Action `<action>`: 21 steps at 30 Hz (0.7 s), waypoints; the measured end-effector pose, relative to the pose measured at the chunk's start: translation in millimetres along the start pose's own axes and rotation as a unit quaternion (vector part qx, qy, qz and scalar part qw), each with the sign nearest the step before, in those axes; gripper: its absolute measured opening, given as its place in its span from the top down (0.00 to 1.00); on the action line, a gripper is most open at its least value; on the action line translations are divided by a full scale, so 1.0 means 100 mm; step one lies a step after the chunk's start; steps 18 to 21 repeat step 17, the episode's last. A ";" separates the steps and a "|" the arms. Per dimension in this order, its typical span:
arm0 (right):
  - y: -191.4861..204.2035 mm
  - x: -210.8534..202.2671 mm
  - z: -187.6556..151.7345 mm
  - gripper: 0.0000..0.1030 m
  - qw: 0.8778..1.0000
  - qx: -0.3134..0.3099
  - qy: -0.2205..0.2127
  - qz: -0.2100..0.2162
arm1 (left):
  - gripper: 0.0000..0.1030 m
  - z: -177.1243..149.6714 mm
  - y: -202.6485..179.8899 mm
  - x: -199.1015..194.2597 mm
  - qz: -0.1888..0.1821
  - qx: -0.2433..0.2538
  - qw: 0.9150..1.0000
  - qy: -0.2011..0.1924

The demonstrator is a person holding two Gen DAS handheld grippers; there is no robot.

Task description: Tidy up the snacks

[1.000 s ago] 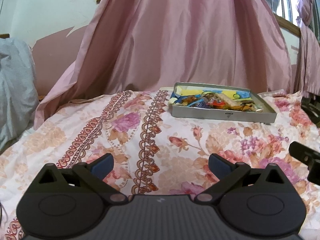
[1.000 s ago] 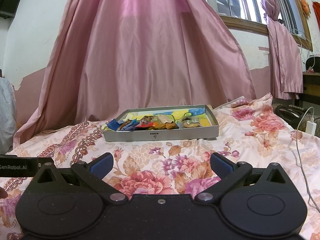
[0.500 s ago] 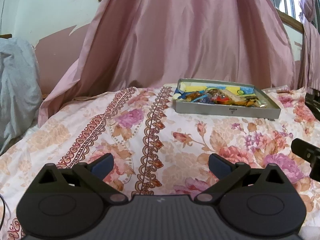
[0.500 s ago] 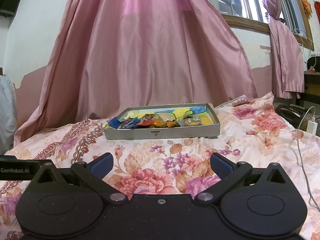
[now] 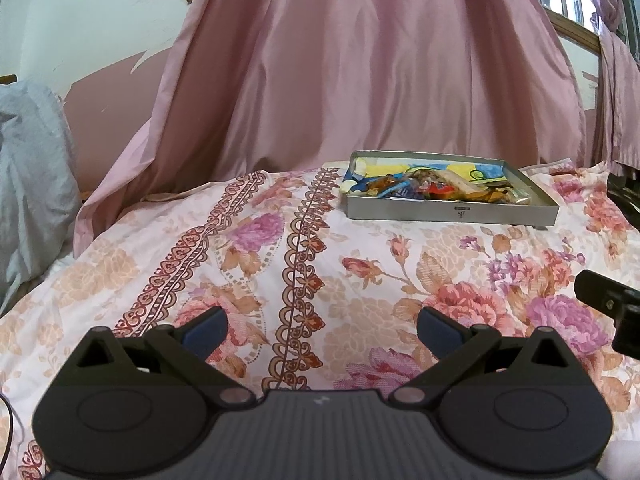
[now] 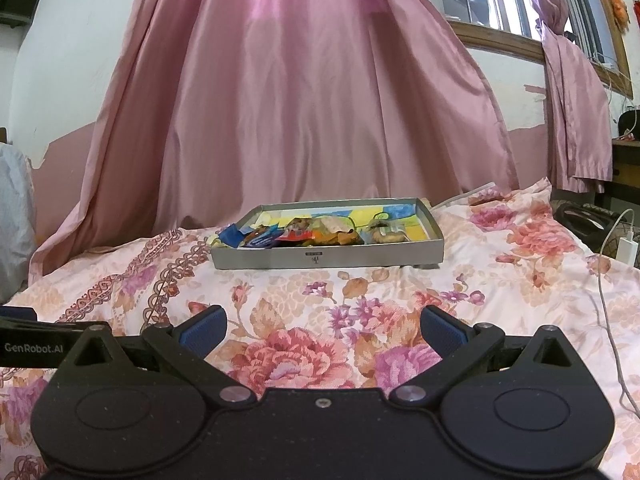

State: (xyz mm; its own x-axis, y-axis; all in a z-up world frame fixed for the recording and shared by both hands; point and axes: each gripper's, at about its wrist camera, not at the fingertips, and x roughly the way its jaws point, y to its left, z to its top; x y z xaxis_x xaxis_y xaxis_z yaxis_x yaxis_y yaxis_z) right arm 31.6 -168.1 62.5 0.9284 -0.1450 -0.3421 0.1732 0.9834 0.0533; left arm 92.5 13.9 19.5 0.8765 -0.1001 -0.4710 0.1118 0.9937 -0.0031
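A shallow grey metal tray (image 5: 448,213) sits at the far side of the floral bedsheet; it also shows in the right wrist view (image 6: 328,258). Several wrapped snacks (image 5: 432,190) lie piled along its near side, also seen in the right wrist view (image 6: 308,236). My left gripper (image 5: 322,326) is open and empty, low over the sheet, well short of the tray. My right gripper (image 6: 323,324) is open and empty, facing the tray from the front. Part of the right gripper (image 5: 612,302) shows at the left view's right edge.
A floral bedsheet (image 6: 360,300) covers the bed. A pink curtain (image 6: 300,100) hangs behind the tray. A grey cloth bundle (image 5: 28,180) lies at the left. A white charger and cable (image 6: 624,252) lie on the bed's right edge.
Both grippers have drawn back and tilted slightly; the tray sits a little farther off and higher in both views. Both stay open and empty.
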 end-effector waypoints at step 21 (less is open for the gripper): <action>0.01 0.01 0.00 0.01 1.000 -0.001 0.002 0.000 | 0.00 0.00 -0.01 -0.02 -0.002 0.006 1.000 -0.004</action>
